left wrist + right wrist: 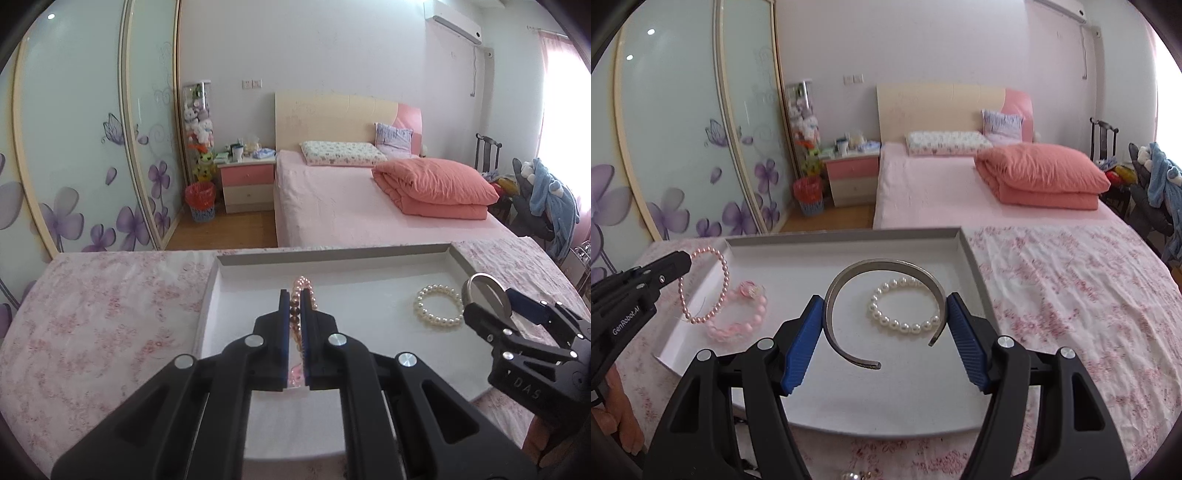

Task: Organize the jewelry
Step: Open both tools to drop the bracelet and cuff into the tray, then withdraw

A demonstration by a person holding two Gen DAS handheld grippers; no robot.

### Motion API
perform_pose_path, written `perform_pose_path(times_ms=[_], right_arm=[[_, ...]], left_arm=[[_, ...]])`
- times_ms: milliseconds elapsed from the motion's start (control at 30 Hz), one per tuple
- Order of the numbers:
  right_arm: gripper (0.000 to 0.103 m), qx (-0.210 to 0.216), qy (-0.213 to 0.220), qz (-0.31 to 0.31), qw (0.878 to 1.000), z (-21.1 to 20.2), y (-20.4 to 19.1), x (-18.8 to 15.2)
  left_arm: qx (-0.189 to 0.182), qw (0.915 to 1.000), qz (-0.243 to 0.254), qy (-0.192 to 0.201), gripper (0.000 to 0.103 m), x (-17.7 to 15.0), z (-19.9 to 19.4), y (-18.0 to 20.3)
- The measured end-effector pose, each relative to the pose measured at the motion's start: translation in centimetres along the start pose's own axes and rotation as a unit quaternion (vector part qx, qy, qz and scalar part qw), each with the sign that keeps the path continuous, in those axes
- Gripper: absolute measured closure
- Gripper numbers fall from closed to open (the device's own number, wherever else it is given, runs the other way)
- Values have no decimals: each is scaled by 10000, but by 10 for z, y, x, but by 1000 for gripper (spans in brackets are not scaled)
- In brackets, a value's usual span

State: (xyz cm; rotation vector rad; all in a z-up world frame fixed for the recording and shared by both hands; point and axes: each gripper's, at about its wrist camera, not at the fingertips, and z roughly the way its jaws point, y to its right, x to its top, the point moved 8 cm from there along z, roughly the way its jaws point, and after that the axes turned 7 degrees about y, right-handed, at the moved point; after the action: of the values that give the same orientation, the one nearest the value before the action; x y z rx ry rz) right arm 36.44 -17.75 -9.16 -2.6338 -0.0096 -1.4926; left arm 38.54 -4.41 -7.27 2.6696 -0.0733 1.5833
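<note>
A shallow white tray (pixel 964 247) lies on a table with a pink floral cloth. My left gripper (pixel 294 295) is shut on a pink pearl bracelet (pixel 304 286), held over the tray's left part; the right wrist view shows it hanging from the fingers (pixel 718 284). My right gripper (pixel 886 306) is shut on an open silver bangle (pixel 849 277), held above the tray. A white pearl bracelet (pixel 905 306) lies in the tray under the bangle; it also shows in the left wrist view (pixel 439 304). A pale pink chunky bracelet (pixel 738 317) lies in the tray's left part.
The floral cloth (pixel 1071 295) spreads to the right of the tray and to its left (pixel 92 314). A few loose pearls (pixel 855 474) lie at the table's near edge. A bed (pixel 369 206), nightstand (pixel 245 182) and wardrobe doors (pixel 74 147) stand beyond.
</note>
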Motion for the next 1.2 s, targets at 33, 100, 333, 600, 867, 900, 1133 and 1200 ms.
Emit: perform_pose_path(times_ms=[33,100,333,600,867,900,1133,1200], right_arm=[[35,-9,-62,19,10000,4,0,-1],[35,-39,-185,47,9998,11,1,-4],[35,-25,-351,-6,9994,17,-3,-7],[34,-94,-88,31,9999,-7,8,6],[35,-92,30,31,9999,-48,16,-1],[35,-82,15,38,10000,-56,17,-5],[39,92,-398,84,9991,-88,23,-49],[42,179,-580,120,9981,-94,21,-66]], left_arm=[[-12,10000,-8,-51,96,-2,6,-1],[-46,9999,-29,-159,96,-4,17,-1],[-26,9996,-51,-290,84,-6,35,-3],[99,9996,-225,-150,84,6,17,-18],[193,9995,-235,-106,79,-5,-32,-33],[183,9995,-236,-107,77,-8,-40,-35],[-4,9996,-203,-218,67,-42,-93,-34],[-36,9995,-209,-245,65,-53,-105,-35]])
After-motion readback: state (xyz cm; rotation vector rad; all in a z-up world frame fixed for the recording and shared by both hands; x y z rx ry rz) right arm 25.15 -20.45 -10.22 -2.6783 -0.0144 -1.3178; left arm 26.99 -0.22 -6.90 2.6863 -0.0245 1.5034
